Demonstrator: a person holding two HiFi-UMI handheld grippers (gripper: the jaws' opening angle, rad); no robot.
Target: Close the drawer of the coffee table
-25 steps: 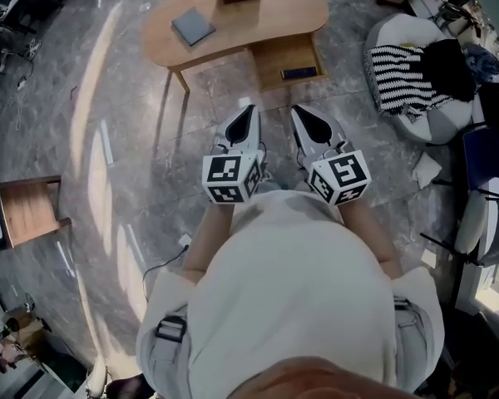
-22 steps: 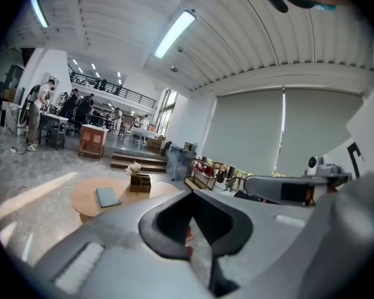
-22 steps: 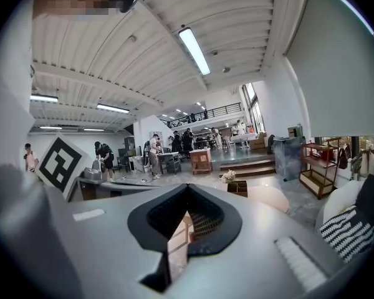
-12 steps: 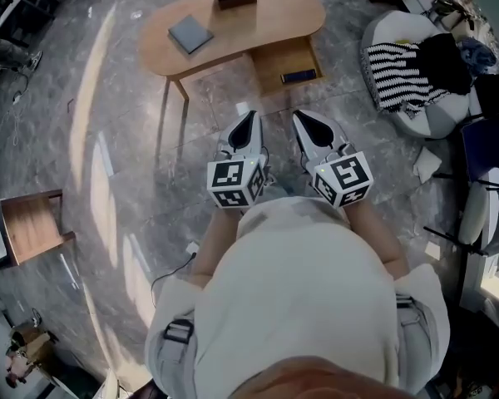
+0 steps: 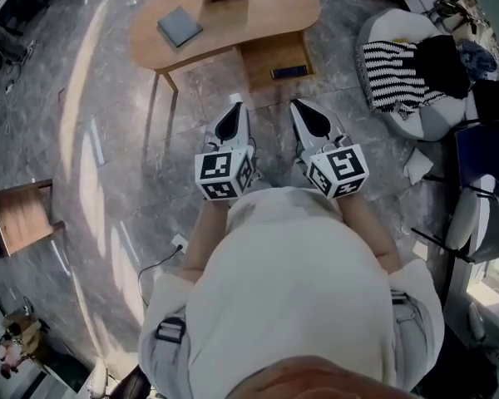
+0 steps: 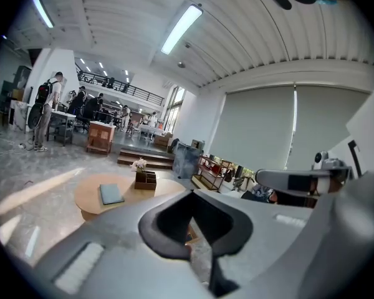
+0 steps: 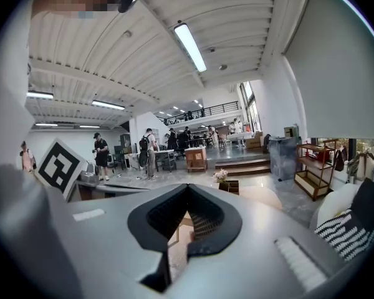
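Your left tongs [image 5: 233, 110] and right tongs [image 5: 303, 113], both pressed together and empty, have neared the table [image 5: 258, 15]. Its open drawer [image 5: 270, 55] lies ahead of the right tongs, well apart. Rigid wood, probably light-sliding: push its front panel centrally.

No readable text, number, brand or sign shows in any view. The only printed marks are square black-and-white patterns on the left gripper [image 5: 234, 109] and the right gripper [image 5: 300, 109], near the middle of the head view. They spell nothing.
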